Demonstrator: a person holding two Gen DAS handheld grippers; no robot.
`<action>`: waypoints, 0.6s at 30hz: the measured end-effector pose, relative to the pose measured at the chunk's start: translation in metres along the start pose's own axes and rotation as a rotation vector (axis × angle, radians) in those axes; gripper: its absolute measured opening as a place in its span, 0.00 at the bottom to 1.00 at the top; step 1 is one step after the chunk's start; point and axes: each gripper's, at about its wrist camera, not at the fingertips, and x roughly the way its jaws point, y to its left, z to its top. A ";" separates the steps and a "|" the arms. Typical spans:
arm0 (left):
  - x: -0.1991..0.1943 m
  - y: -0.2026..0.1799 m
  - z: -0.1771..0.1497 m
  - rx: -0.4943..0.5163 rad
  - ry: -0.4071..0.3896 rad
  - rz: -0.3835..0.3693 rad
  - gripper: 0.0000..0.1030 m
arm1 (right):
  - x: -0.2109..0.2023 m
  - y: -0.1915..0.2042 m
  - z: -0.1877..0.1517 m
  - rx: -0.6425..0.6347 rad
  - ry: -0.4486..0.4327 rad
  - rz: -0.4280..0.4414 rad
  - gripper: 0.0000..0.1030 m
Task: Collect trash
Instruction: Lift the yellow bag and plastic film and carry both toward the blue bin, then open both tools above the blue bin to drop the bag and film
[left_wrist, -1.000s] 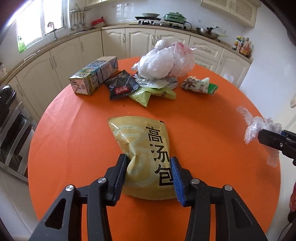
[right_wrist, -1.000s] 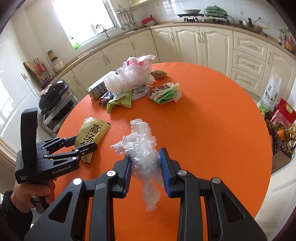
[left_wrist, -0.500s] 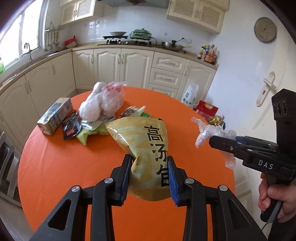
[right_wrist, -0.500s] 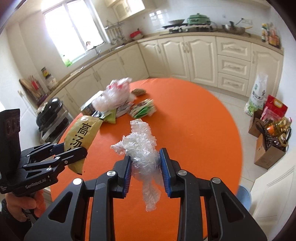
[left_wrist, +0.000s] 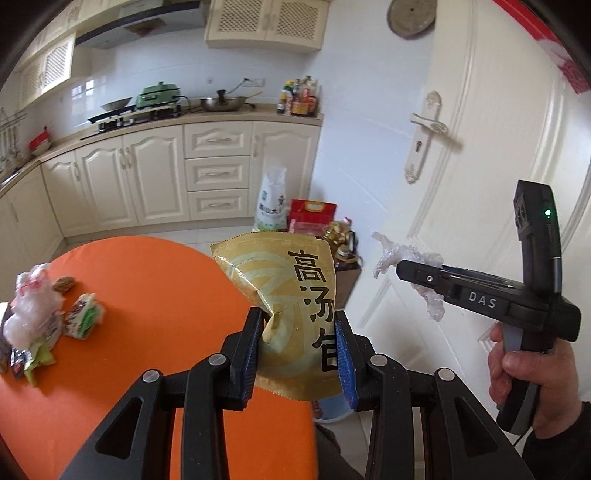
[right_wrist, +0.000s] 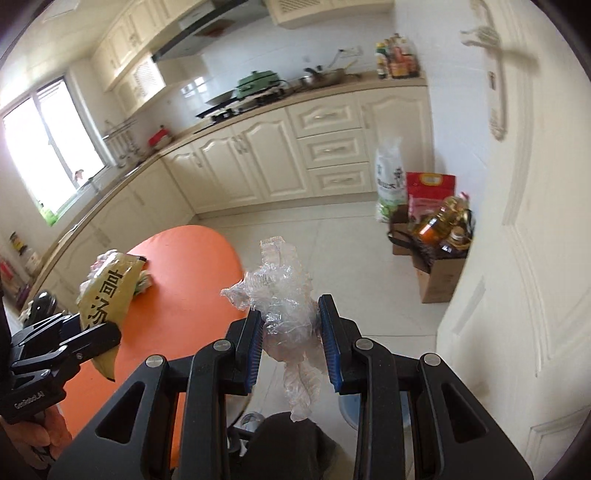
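Swinging off orange table (left_wrist: 155, 295) toward floor: left gripper (left_wrist: 299, 347) clenches yellow packet (left_wrist: 291, 295), jaws just tightened; right gripper (right_wrist: 291, 339) clamps plastic wrap (right_wrist: 284, 306). Drop-off next, likely.

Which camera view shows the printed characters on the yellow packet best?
The left wrist view: the yellow packet faces the camera there, held in the left gripper, its black characters sharp. The right wrist view shows it small, at the frame's left edge, partly hidden by the gripper.
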 end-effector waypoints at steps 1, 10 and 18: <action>0.011 -0.011 0.002 0.016 0.017 -0.021 0.32 | 0.000 -0.015 -0.002 0.022 0.004 -0.025 0.28; 0.139 -0.066 0.001 0.095 0.265 -0.105 0.32 | 0.062 -0.121 -0.043 0.200 0.164 -0.119 0.28; 0.234 -0.083 0.002 0.088 0.461 -0.099 0.32 | 0.126 -0.160 -0.082 0.284 0.301 -0.139 0.31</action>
